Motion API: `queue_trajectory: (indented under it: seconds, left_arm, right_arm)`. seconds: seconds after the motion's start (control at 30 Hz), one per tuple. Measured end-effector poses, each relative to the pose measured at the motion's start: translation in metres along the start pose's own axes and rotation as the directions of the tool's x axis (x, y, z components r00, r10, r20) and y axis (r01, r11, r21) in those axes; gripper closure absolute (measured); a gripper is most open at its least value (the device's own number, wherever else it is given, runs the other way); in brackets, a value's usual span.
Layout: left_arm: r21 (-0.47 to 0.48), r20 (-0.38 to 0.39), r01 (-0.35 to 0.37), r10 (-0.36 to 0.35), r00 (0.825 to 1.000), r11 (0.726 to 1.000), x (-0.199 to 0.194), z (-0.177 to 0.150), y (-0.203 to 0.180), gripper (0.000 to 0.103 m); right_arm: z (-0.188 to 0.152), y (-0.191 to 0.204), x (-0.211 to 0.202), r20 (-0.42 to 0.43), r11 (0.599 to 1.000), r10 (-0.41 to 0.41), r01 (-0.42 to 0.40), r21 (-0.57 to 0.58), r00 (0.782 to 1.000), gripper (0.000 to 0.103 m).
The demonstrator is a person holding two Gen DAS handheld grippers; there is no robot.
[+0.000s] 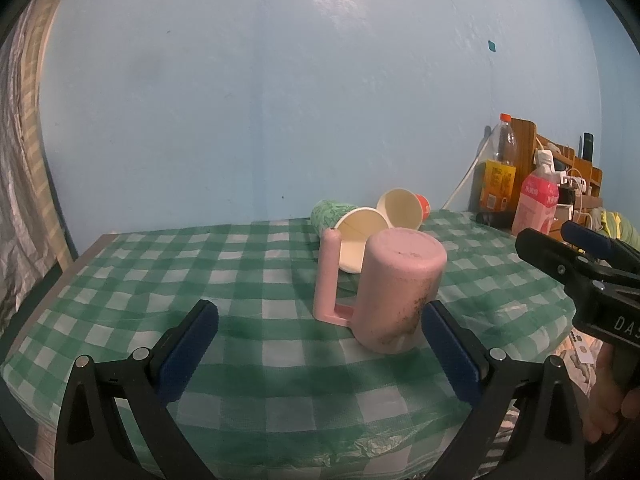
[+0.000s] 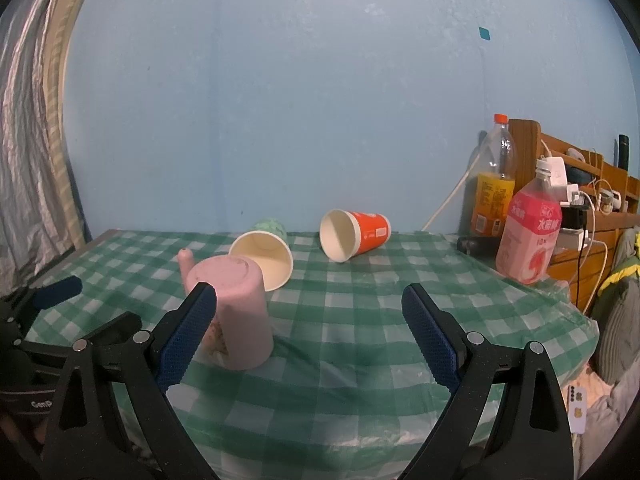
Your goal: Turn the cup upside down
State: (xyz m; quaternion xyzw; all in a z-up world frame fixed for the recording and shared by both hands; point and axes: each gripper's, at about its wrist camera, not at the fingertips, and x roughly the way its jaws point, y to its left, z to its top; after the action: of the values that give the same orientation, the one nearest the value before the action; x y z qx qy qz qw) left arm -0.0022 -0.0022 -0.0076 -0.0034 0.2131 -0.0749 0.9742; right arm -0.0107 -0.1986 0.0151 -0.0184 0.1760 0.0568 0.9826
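A pink mug (image 1: 400, 288) with a handle stands upside down on the green checked tablecloth (image 1: 224, 272), base up, handle to the left. It also shows in the right wrist view (image 2: 234, 312). My left gripper (image 1: 320, 344) is open and empty, just in front of the mug, its right finger close to the mug's side. My right gripper (image 2: 308, 328) is open and empty, its left finger in front of the mug. The right gripper also shows at the right edge of the left wrist view (image 1: 580, 256).
A green paper cup (image 1: 348, 228) and an orange paper cup (image 2: 354, 234) lie on their sides behind the mug. An orange drink bottle (image 2: 492, 184), a pink bottle (image 2: 528, 232) and a wooden shelf (image 2: 576, 184) with chargers stand at the right. A blue wall is behind.
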Motion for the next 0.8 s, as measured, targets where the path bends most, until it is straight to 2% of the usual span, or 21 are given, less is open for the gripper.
queue_trajectory:
  seconds: [0.8]
  left_arm:
    - [0.012, -0.026, 0.0, 0.0, 1.0, 1.0, 0.0092, -0.0019, -0.0046, 0.001]
  right_arm:
    - [-0.0011, -0.0004, 0.002, -0.01, 1.0, -0.002, 0.002, -0.007, 1.0, 0.01]
